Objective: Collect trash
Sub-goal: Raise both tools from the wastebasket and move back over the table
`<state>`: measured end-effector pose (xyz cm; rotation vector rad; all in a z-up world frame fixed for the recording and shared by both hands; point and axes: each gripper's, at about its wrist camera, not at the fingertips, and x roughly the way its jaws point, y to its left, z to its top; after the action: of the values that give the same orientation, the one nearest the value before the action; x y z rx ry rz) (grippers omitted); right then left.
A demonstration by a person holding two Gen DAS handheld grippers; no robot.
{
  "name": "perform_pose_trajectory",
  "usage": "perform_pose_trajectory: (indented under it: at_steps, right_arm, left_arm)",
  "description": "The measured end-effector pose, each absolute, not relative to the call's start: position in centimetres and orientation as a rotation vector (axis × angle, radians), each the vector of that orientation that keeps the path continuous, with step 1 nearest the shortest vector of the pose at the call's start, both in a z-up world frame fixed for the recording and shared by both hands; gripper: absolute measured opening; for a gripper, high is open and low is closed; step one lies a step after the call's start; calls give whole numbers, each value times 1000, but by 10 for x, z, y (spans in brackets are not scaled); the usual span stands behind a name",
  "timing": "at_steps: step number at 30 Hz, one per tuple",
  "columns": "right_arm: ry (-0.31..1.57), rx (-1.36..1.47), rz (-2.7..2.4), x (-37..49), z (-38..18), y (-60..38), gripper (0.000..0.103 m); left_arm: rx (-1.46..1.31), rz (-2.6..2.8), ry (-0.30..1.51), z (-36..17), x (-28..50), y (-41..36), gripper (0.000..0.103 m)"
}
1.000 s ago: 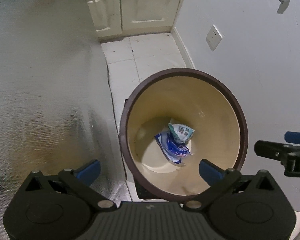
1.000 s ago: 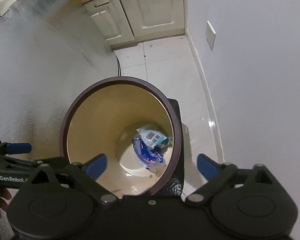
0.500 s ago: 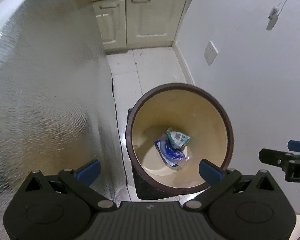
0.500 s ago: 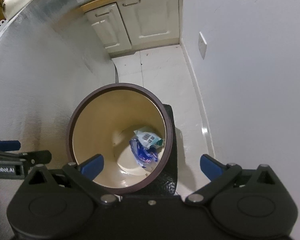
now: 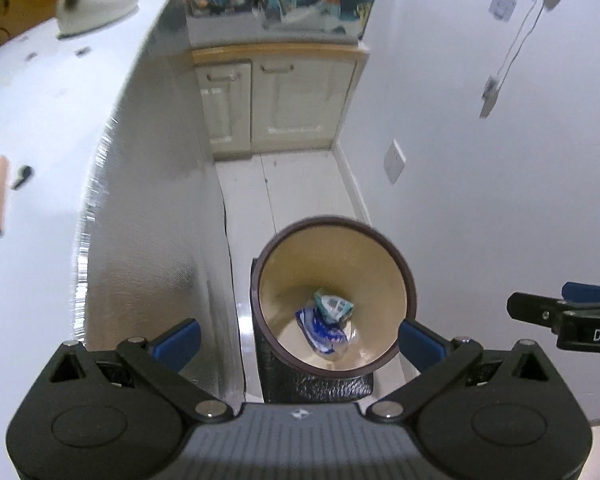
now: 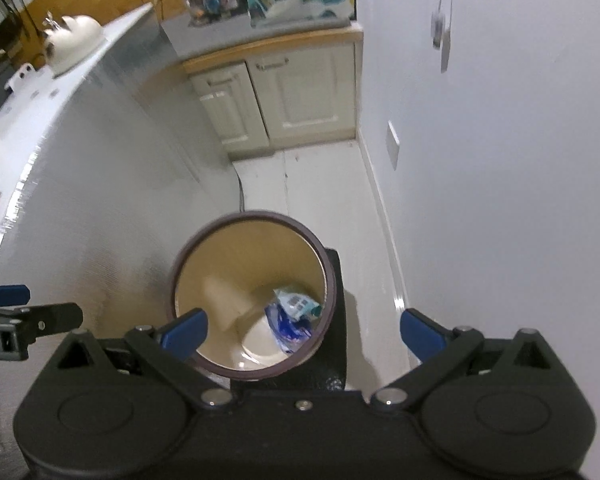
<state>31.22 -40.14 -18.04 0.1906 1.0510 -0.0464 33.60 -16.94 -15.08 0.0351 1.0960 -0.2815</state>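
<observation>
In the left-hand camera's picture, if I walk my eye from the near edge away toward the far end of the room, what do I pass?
Left gripper → trash bin holding wrappers → bare floor tiles → cream cabinet doors → cluttered countertop.

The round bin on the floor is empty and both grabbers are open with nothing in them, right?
Not quite: the bin is not empty. The left wrist view shows crumpled wrappers at its bottom. The left gripper and right gripper are indeed open, holding nothing.
</observation>
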Motion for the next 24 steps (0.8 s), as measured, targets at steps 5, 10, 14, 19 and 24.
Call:
perform_pose_trajectory:
  at_steps: [5, 10, 14, 19, 24]
  right_arm:
    - [974, 183, -25, 293, -147, -391, 103]
    - [885, 171, -5, 274, -117, -374, 103]
    - [817, 168, 19, 258, -95, -356, 103]
    - [741, 159, 41, 239, -77, -323, 103]
    - [677, 172, 42, 222, -61, -286, 103]
  left_arm:
    - [12, -258, 987, -109, 310, -153, 103]
    - [-17, -220, 878, -72, 286, -130, 103]
    - [-42, -200, 795, -46, 265, -105, 103]
    - [-36, -190, 736, -28, 242, -71, 103]
    - [-45, -170, 709, -13, 220, -27, 103]
